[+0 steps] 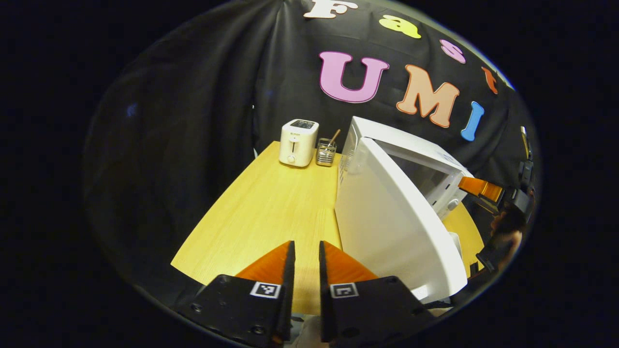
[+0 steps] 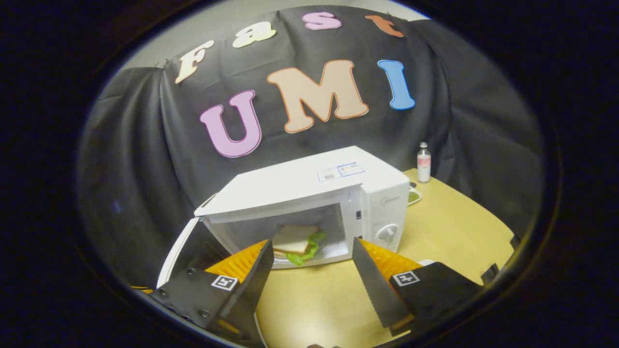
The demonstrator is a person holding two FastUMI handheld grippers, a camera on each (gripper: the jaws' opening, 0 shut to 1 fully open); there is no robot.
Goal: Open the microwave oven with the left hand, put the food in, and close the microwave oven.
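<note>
Microwave oven (image 2: 309,193) stands on the counter (image 2: 449,227) with its door (image 2: 181,251) swung wide; sandwich (image 2: 295,244) lies inside the cavity, near its front lip. Right claw (image 2: 309,263) fingers spread well apart, nothing between them, held just before the oven mouth above the counter's front edge. Left claw (image 1: 306,261) fingers nearly together with a narrow gap, holding nothing, just beside the door's outer face (image 1: 391,227). Toaster (image 1: 298,142) and a wire holder (image 1: 326,152) sit at the counter's far edge; a bottle (image 2: 423,162) stands at the far right corner.
</note>
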